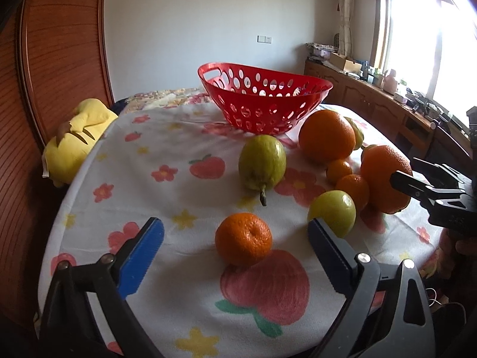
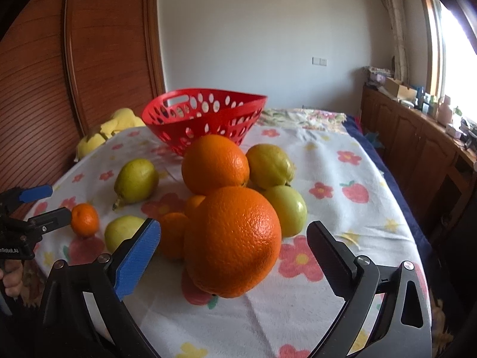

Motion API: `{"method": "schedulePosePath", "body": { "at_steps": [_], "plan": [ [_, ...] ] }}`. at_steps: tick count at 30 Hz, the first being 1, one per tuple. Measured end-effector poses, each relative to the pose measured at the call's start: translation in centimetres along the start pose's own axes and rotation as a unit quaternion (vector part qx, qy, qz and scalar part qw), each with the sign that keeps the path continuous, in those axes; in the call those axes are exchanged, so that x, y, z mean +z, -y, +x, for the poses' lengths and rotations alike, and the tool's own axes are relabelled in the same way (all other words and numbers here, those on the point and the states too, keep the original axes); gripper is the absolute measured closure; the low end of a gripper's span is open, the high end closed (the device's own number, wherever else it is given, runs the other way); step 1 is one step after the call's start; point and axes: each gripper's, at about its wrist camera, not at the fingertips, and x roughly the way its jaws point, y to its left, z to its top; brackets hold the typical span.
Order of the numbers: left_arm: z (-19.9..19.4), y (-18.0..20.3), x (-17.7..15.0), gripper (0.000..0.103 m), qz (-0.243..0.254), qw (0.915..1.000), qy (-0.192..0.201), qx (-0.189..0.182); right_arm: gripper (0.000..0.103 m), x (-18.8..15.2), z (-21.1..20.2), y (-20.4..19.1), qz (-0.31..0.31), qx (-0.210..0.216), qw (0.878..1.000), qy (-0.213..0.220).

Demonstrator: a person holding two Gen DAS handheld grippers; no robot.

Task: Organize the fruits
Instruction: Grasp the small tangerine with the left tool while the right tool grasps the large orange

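A red perforated basket stands empty at the far side of the flowered cloth; it also shows in the right wrist view. My left gripper is open around a small mandarin, fingers apart from it. My right gripper is open with a large orange between its fingers, not touching. A second large orange, green guavas and small mandarins lie around it.
A yellow plush toy lies at the table's left edge by a wooden headboard. A wooden cabinet with clutter runs along the right under the window. The right gripper shows in the left wrist view.
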Motion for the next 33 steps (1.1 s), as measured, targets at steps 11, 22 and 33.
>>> {"method": "schedulePosePath", "body": {
  "at_steps": [11, 22, 33],
  "plan": [
    [1.1, -0.4, -0.4, 0.033, -0.011, 0.9994, -0.022, -0.025, 0.006, -0.7, 2.2, 0.2, 0.009, 0.023, 0.999, -0.033],
    [2.3, -0.6, -0.6, 0.050, -0.009, 0.9988, -0.040, -0.027, 0.011, -0.9, 2.7, 0.4, 0.007, 0.022, 0.999, -0.036],
    [2.5, -0.5, -0.8, 0.057, -0.006, 0.9983, -0.042, -0.040, 0.015, -0.7, 3.1, 0.2, 0.004, 0.024, 0.999, -0.037]
  ]
}}
